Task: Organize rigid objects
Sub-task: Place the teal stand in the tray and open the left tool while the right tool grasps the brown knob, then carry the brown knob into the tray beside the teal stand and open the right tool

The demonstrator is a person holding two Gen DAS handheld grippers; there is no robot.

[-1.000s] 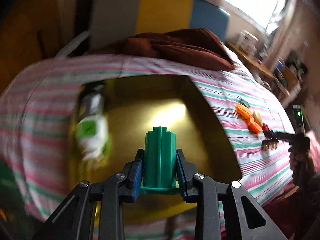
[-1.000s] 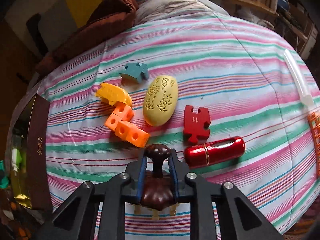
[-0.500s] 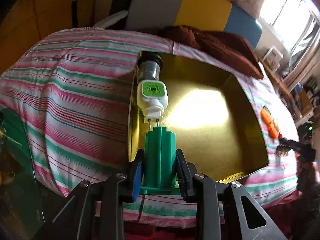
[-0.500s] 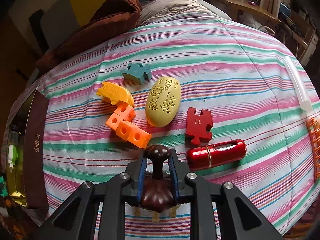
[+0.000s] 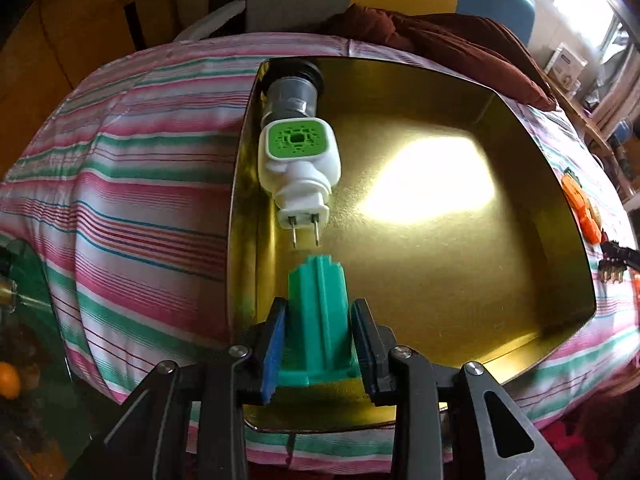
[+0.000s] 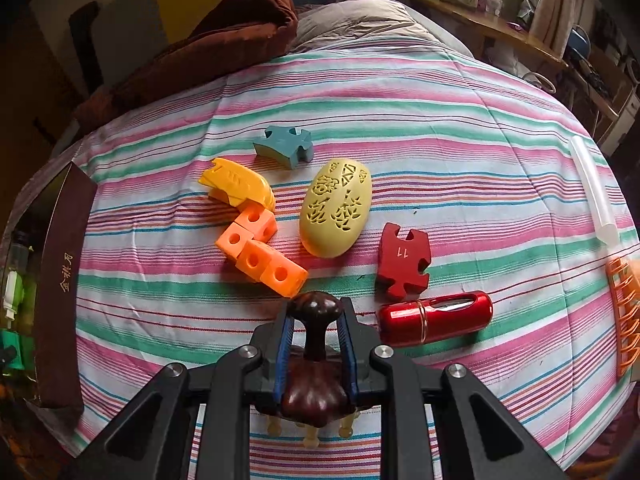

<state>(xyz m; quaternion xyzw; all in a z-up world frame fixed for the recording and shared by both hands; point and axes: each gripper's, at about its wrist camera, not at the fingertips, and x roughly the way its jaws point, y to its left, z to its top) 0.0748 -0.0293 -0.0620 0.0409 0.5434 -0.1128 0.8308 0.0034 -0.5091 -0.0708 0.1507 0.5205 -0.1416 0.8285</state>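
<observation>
My left gripper (image 5: 319, 334) is shut on a green ridged plastic block (image 5: 318, 312) and holds it over the near left part of a gold box (image 5: 440, 240). A white and green plug-in device (image 5: 298, 164) lies in the box along its left wall, prongs toward the block. My right gripper (image 6: 316, 344) is shut on a dark brown wooden massager (image 6: 316, 384) above the striped bedspread (image 6: 440, 128). Ahead of it lie orange cubes (image 6: 260, 254), a yellow piece (image 6: 238, 182), a pale yellow oval case (image 6: 336, 208), a teal puzzle piece (image 6: 285, 145), a red puzzle piece (image 6: 403, 260) and a red cylinder (image 6: 436, 318).
The box's brown wall (image 6: 60, 280) shows at the left of the right wrist view. A brown blanket (image 6: 224, 44) lies at the head of the bed. A clear tube (image 6: 596, 188) and an orange comb (image 6: 624, 316) lie at the right edge. Shelves (image 6: 520, 36) stand beyond the bed.
My left gripper has swung left and closer over the gold box with the green block, now just short of the plug-in device. My right gripper has barely moved, still holding the massager.
</observation>
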